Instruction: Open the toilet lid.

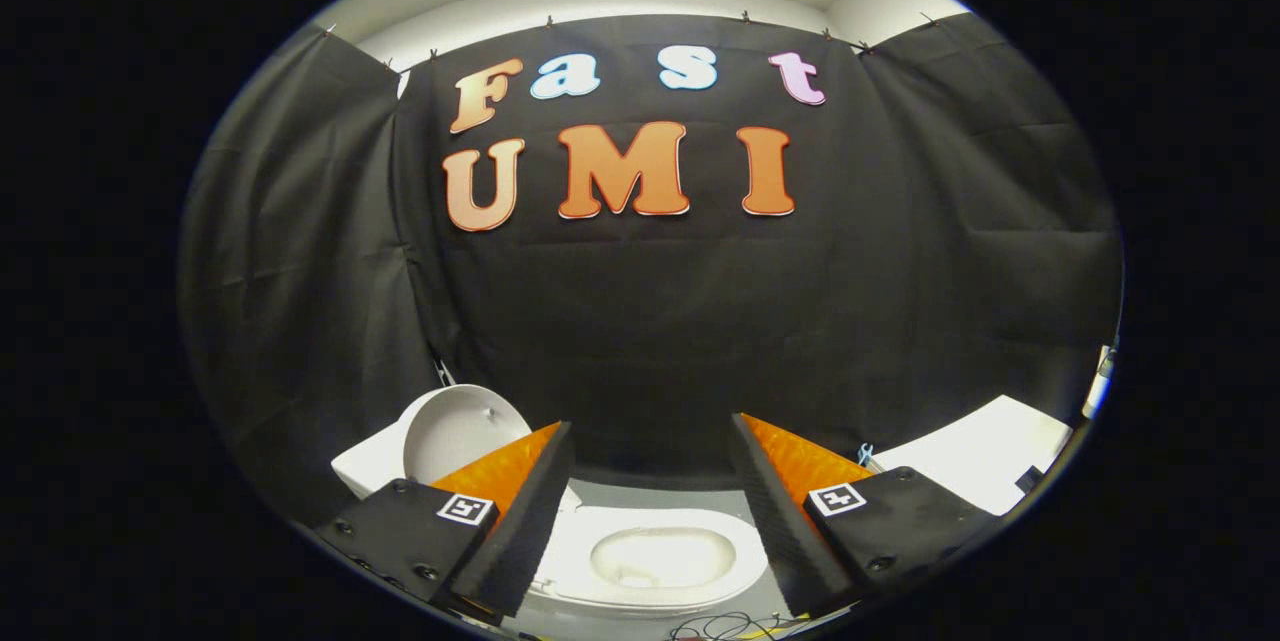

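Observation:
A white toilet stands on the floor below my gripper point(650, 461), whose two fingers are spread wide with nothing between them. The toilet lid point(455, 433) stands raised and upright, just beyond my left finger. Between and below the fingers I look down into the uncovered bowl point(660, 558) with its white seat ring point(745, 561). The gripper hangs above the toilet and touches nothing.
Black cloth walls close the booth on the far side and both flanks. A white flat-topped object point(985, 456) sits beyond my right finger. Loose cables point(720, 627) lie on the grey floor in front of the toilet.

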`<state>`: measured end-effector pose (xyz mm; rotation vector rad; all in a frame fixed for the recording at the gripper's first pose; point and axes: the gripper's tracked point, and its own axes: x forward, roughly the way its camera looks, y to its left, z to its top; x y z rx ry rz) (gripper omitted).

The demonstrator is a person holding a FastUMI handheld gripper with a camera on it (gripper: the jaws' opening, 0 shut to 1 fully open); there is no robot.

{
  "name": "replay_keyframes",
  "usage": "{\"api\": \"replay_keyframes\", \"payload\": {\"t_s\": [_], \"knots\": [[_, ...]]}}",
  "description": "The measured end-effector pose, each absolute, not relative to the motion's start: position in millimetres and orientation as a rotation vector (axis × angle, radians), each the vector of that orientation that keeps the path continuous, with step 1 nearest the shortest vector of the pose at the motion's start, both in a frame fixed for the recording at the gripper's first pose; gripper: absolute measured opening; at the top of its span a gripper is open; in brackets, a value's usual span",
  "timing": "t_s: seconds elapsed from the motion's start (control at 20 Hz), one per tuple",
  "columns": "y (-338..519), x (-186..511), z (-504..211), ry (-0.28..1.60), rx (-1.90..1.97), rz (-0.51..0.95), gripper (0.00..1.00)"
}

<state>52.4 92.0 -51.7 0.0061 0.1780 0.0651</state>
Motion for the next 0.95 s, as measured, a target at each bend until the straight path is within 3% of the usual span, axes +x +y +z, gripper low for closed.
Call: {"api": "replay_keyframes", "payload": {"t_s": [0.95], "knots": [[50.9,51.5,-43.3,0.140,0.013,-0.002,0.99]]}}
